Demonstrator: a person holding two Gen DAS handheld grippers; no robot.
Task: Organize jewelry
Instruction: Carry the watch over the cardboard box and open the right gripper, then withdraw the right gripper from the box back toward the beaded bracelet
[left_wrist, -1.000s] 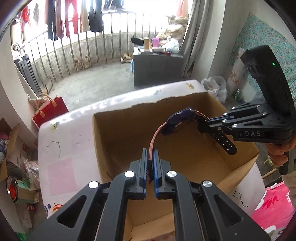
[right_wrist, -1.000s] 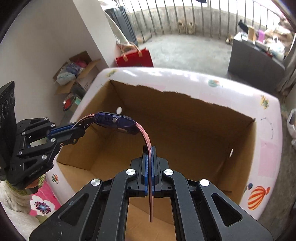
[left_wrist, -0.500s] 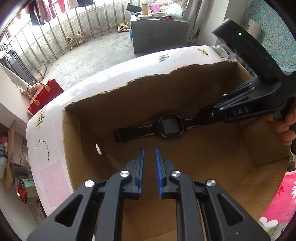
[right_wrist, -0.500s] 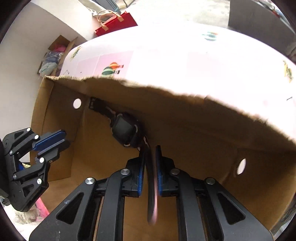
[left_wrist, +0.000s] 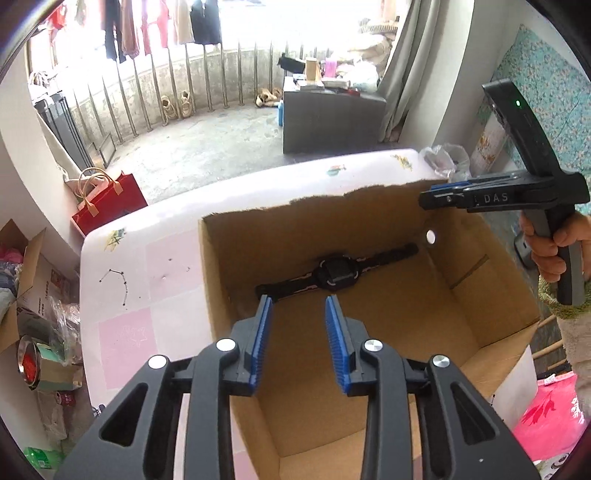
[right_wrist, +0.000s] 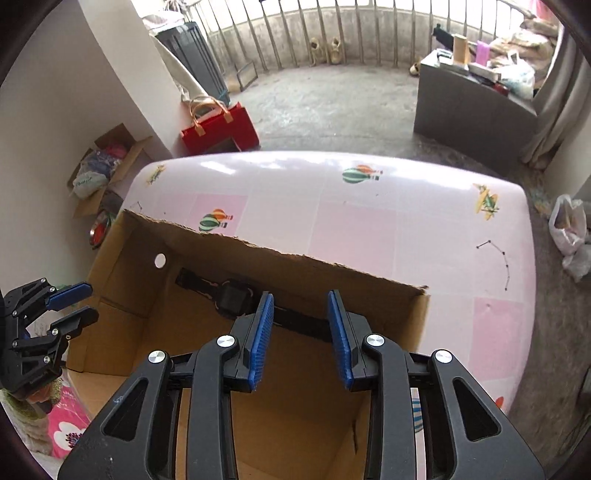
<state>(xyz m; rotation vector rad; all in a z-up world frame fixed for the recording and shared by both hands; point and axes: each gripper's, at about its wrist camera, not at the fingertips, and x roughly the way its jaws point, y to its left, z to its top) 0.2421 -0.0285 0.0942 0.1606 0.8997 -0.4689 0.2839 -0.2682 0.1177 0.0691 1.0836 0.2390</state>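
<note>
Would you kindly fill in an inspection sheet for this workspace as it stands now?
Surface: pink patterned table, bare beyond the box.
Job's things: watch lying flat on the floor of the open cardboard box, against its far wall.
Clutter: nothing seen on the table.
Grippers: left gripper and right gripper both open, jaws just opening, nothing between them.
Cables: nothing seen.
Surroundings: red bag, grey cabinet, balcony railing.

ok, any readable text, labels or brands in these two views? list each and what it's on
"DAS": white letters on the side of the right gripper, left wrist view.
Cardboard carton on the floor, far left: dark print, too small to read.
Watch in the box: screen dark, no text visible.
Right wrist view: nothing legible.
</note>
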